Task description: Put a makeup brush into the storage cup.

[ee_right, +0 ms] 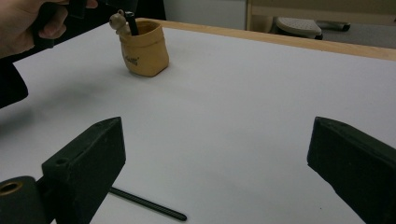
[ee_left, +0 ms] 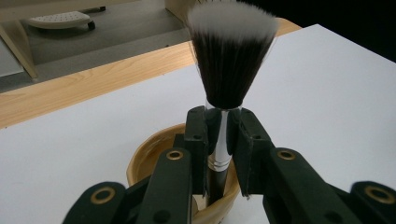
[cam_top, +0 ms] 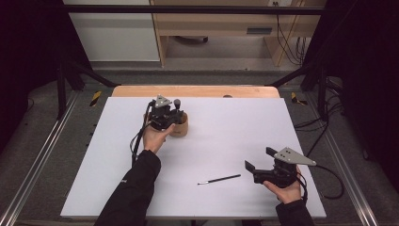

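Observation:
A tan sack-shaped holder [cam_top: 181, 127] stands on the far left part of the white table top [cam_top: 221, 132]. A thick makeup brush [ee_left: 231, 60] with dark, white-tipped bristles stands upright, its handle reaching down into the holder [ee_left: 149, 156]. My left gripper [ee_left: 223, 135] is shut on the brush's silver ferrule; from above, that gripper [cam_top: 173, 117] sits right over the holder. My right gripper [cam_top: 259, 158] rests near the front right, jaws wide open with nothing between them. A thin black brush [cam_top: 220, 179] lies flat just left of it, and it crosses below the right gripper [ee_right: 217, 154] as a black stick [ee_right: 149, 204].
The holder [ee_right: 144, 51] carries a small figure [ee_right: 117, 19] on its rim. The table's wooden far edge [cam_top: 195, 91] runs behind it. Past the table are a grey floor, a wooden cabinet [cam_top: 221, 23] and black frame posts at both sides.

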A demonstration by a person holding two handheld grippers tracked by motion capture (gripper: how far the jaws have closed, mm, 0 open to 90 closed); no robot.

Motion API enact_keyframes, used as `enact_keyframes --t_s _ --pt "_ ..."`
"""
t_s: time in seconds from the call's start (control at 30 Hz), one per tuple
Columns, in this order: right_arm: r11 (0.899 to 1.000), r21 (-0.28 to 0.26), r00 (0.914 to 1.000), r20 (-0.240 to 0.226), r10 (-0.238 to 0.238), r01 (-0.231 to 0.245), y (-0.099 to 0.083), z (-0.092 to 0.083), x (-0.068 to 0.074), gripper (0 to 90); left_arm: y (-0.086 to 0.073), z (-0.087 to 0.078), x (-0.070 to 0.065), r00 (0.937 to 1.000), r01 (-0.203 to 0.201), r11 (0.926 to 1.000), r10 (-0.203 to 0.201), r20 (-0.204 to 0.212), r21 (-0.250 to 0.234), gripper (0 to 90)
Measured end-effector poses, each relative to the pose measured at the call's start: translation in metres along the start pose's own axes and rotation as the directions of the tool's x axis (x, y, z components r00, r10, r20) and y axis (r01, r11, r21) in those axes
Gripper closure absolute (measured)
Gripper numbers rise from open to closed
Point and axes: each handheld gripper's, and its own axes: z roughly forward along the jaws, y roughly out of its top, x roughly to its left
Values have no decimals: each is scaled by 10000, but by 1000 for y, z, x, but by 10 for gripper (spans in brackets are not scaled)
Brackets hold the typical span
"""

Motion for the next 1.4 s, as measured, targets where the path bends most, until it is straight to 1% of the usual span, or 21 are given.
enact_keyframes --t_s 0.1,0.23,0.37,0.5,0.53,0.6,0.73,0.8,0.97,1.13,1.27,1.3,1.4 --pt "10000 0 10000 -28 -23 23 0 0 0 47 0 -5 -1 9999 -108 9999 109 65 -109 754" --pt "10000 -18 10000 -35 9 -9 1 0 1 47 0 -10 -2 9998 -160 9998 161 75 -75 693" --pt "10000 -14 10000 -33 -9 9 1 0 1 47 -2 -16 -1 10000 -62 9999 62 0 -122 582" --pt "10000 -19 10000 -26 -42 42 1 0 1 47 -7 -24 1 9999 -65 9999 63 -119 -148 466" --pt "10000 -22 10000 -26 -46 46 1 0 2 47 -7 -26 2 9998 -106 9999 105 -142 -106 444" --pt "10000 -15 10000 -15 -38 38 1 0 2 47 -9 -32 2 9996 -206 9994 200 -208 -279 413" --pt "10000 -12 10000 -14 -30 30 1 0 2 46 -11 -44 3 9997 -226 9982 219 -136 -557 325" --pt "10000 -17 10000 -5 -35 35 1 0 2 46 -12 -51 3 9997 -234 9978 234 -14 -622 280" --pt "10000 -42 10000 -2 -33 33 2 -1 2 46 -17 -66 2 9993 -294 9959 312 194 -857 234" --pt "9999 -32 9999 1 -105 105 4 -1 2 46 -23 -80 1 9981 -152 9944 213 571 -1046 205" --pt "9999 -24 9999 -49 -161 161 6 -2 3 45 -33 -92 -1 9969 -228 9941 307 729 -1064 189" --pt "9999 -17 9998 -62 -167 167 6 -2 3 45 -35 -94 -1 9966 -327 9942 403 723 -1029 186" --pt "9998 -57 9998 -54 -170 170 8 -2 3 46 -44 -103 -1 9963 -256 9937 343 791 -1087 173"
